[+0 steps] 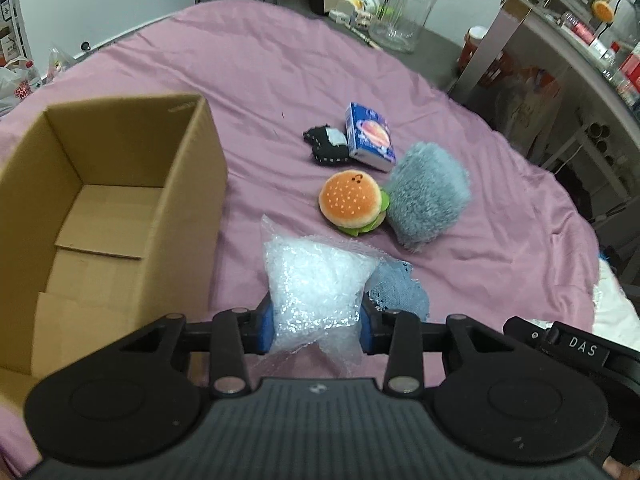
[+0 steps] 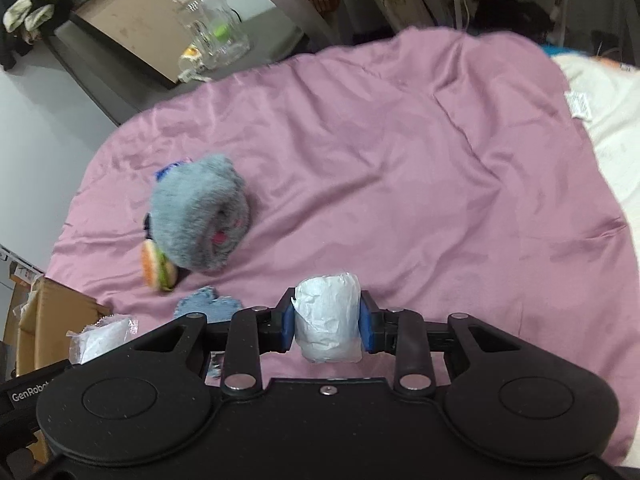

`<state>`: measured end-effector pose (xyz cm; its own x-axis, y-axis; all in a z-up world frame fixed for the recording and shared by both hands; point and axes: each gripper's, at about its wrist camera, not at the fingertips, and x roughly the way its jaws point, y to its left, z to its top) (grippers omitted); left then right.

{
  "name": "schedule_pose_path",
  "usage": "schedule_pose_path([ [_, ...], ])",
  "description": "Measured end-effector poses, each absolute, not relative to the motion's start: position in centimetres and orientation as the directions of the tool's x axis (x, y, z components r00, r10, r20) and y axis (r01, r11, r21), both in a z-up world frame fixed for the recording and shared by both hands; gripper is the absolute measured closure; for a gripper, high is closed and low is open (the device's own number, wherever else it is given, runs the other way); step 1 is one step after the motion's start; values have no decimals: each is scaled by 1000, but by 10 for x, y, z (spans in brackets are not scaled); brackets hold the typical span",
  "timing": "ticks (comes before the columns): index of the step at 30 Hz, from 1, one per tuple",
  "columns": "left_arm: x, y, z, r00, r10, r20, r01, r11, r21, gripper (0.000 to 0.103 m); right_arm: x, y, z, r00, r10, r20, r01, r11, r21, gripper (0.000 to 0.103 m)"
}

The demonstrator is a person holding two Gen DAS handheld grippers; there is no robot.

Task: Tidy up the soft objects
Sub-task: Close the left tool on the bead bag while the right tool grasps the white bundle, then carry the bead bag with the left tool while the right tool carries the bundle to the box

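Note:
My left gripper [image 1: 316,324] is shut on a clear bubble-wrap bag [image 1: 316,280], held just right of an open cardboard box [image 1: 192,184]. My right gripper [image 2: 327,326] is shut on a white plastic-wrapped roll [image 2: 327,320] above the pink sheet. On the sheet lie a burger plush [image 1: 354,202], a grey furry plush [image 1: 428,200], a blue tissue pack [image 1: 370,136], a black-and-white plush [image 1: 326,146] and a blue knitted cloth [image 1: 400,294]. The right wrist view also shows the furry plush [image 2: 196,216], burger plush [image 2: 158,266], knitted cloth [image 2: 208,304] and bubble-wrap bag [image 2: 100,338].
The pink sheet [image 1: 260,72] covers the bed. A glass jar [image 1: 404,8] stands at the far edge. Shelves with clutter [image 1: 592,40] stand at the right. A white blanket [image 2: 612,152] lies on the bed's right side. The cardboard box's corner [image 2: 52,308] shows at the left.

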<state>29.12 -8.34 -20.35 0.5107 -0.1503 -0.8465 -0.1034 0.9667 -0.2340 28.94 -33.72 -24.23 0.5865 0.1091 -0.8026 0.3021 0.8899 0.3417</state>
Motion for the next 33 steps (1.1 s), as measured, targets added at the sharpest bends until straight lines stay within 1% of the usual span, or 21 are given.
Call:
schedule_pose_path([
  [10,259,-58,-162,587,-186,-788,-84,954,-288,65,262,-305,-196,642,106,-760,265,899,349,72],
  [15,247,-37,-148,620,-183,-763,-89,950,-301,65,253,-285,-177,667,105,-737,239,908,345,72],
  [33,224,46,-131,668,-164,-725,-138,931,-338,65,242,-201,-137,712,123,-691,142,939,314,72],
])
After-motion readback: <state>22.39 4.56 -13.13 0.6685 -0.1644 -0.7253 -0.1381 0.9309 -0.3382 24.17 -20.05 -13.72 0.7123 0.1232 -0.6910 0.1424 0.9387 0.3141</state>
